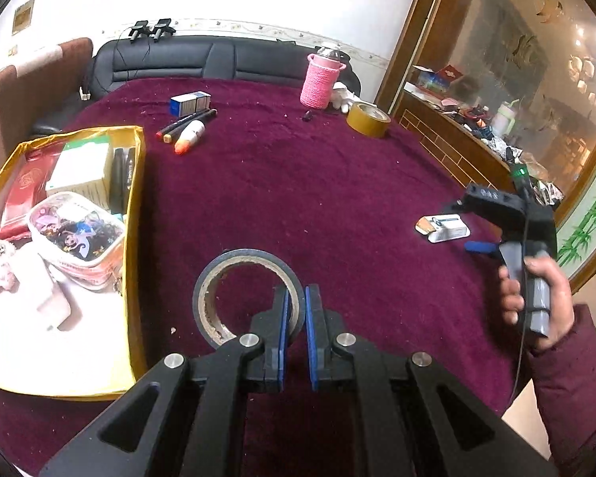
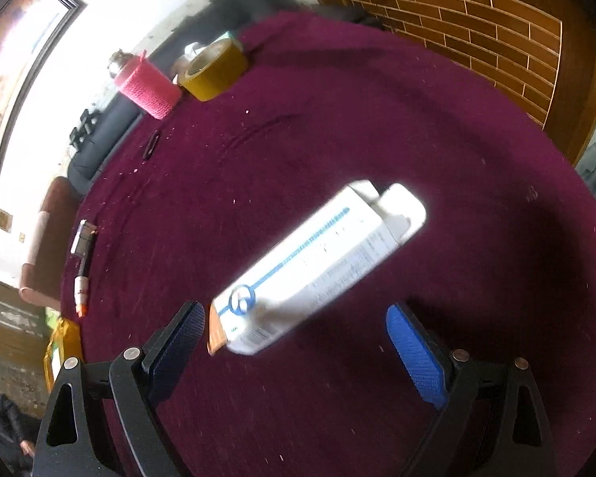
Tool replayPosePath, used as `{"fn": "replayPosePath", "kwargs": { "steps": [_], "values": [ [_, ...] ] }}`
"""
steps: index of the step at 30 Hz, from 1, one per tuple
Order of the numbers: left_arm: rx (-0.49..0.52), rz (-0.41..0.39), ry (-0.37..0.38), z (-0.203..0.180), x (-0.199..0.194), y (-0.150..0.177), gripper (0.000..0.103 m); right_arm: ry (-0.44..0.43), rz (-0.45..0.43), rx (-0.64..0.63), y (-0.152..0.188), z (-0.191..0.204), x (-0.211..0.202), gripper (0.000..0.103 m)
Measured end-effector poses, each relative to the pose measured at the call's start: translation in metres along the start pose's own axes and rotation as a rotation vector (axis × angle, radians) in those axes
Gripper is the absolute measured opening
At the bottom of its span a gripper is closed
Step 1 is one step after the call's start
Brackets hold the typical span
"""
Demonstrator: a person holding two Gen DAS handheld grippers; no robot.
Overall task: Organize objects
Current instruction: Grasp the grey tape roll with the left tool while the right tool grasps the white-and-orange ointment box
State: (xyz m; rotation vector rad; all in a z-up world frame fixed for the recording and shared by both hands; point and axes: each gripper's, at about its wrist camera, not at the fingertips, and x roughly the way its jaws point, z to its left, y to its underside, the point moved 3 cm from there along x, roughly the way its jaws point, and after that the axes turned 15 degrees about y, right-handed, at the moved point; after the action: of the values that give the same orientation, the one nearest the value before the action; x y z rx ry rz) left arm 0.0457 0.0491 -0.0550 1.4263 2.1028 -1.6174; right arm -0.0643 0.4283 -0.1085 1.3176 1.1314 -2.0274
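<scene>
My left gripper [image 1: 296, 298] is shut on the right wall of a black tape roll [image 1: 218, 278], which sits low over the maroon tablecloth [image 1: 298, 183]. To its left stands a yellow box [image 1: 136, 183] holding a red packet, a green-and-white carton and a clear cartoon pouch. In the right wrist view a white carton with blue print [image 2: 318, 266] lies on the cloth. My right gripper [image 2: 296, 312] is open, its blue pads [image 2: 415, 353] wide apart at the carton's near end. In the left wrist view a hand holds that gripper [image 1: 469, 224] over the carton [image 1: 443, 228].
At the far side stand a pink knit-covered bottle [image 1: 322, 83] and a yellow-brown tape roll [image 1: 367, 119]. Markers [image 1: 186, 121], a white-and-orange tube [image 1: 190, 137] and a small blue-and-white box [image 1: 190, 103] lie far left of centre. The round table's edge curves close by on the right.
</scene>
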Motion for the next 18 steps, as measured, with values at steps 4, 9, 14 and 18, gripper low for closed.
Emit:
{"fn": "replayPosePath", "kwargs": {
  "steps": [4,9,14,18],
  "values": [
    [0.002,0.003,0.007,0.0,0.001,0.002,0.008,0.031,-0.012,-0.06,-0.006,0.025,0.003,0.096],
    [0.007,0.007,0.006,-0.002,0.001,0.004,0.008,0.087,-0.021,-0.16,-0.004,0.061,0.015,0.095],
    [0.014,0.008,-0.003,-0.001,0.001,0.004,0.008,0.191,-0.069,-0.326,0.007,0.094,0.024,0.085],
    [0.002,0.008,-0.004,0.004,-0.001,0.006,0.008,0.237,-0.076,-0.336,0.001,0.091,0.027,0.076]
  ]
}}
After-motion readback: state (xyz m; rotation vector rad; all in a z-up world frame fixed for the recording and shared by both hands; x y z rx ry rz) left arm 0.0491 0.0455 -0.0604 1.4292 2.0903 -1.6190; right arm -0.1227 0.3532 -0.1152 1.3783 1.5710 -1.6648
